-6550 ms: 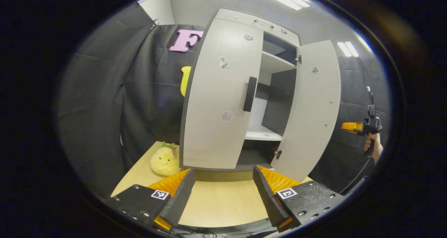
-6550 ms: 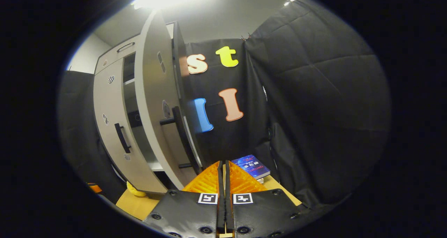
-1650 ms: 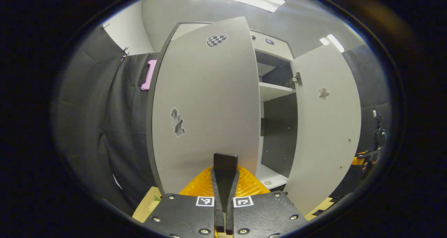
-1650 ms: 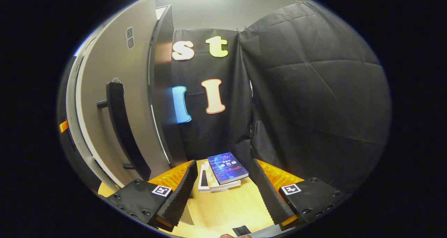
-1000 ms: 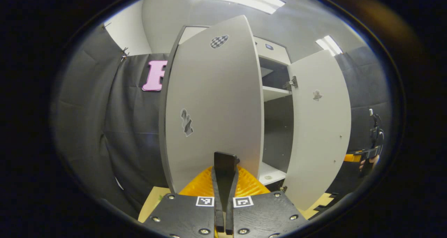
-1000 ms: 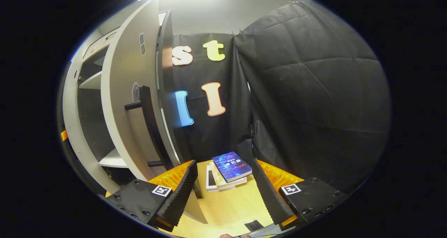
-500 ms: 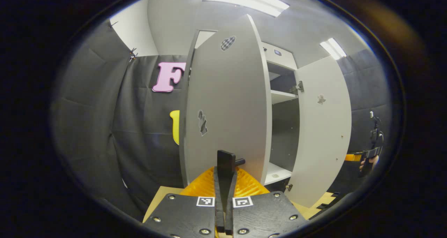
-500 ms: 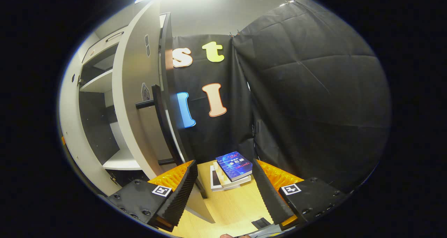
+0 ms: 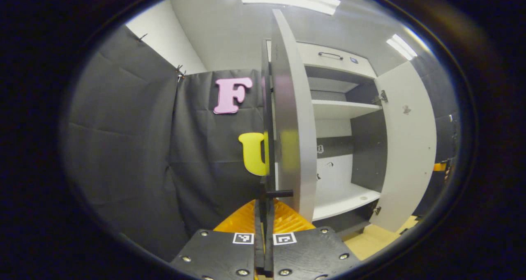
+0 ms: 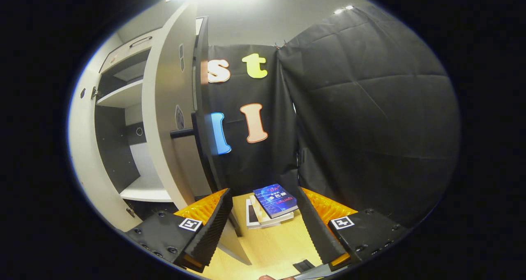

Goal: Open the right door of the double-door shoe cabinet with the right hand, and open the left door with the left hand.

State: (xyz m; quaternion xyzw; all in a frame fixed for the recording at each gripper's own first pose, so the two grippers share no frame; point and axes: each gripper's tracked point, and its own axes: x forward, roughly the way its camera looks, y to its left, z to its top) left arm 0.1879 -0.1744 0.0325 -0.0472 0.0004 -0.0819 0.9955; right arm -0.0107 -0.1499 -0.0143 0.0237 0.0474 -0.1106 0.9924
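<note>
At twelve o'clock from the left hand-held gripper [image 9: 264, 226], we see the left door [image 9: 289, 120] of the shoe cabinet [image 9: 341, 107] almost edge-on, swung well out from the carcass. The fingers of this hand-held gripper are closed together on the door's dark bar handle [image 9: 266, 187], whose lower standoff runs across to the panel just above the fingertips. At about two o'clock in the left gripper view stands the right door [image 9: 407, 148], wide open on its hinges, with the shelves [image 9: 345, 107] exposed between the two panels.

In the right gripper view, the right hand-held gripper [image 10: 263, 226] hangs with its fingers spread apart and nothing between them; the right door [image 10: 168, 120] and its handle [image 10: 203, 157] lie at about ten o'clock, and a small stack of books [image 10: 271, 206] rests on the tabletop [image 10: 271, 247] at twelve o'clock.

We judge each door to be a stiff, flat laminate panel, light for its area and carried wholly by its hinges, so it should swing with little force yet resist any pull off its arc. The smooth face offers no purchase; the bar handle is the proper hold, taken near mid-length with the fingers across it. We judge the bar hard and somewhat slick, so the pull should follow the hinge arc rather than run straight back. Both doors look nearly fully open.
</note>
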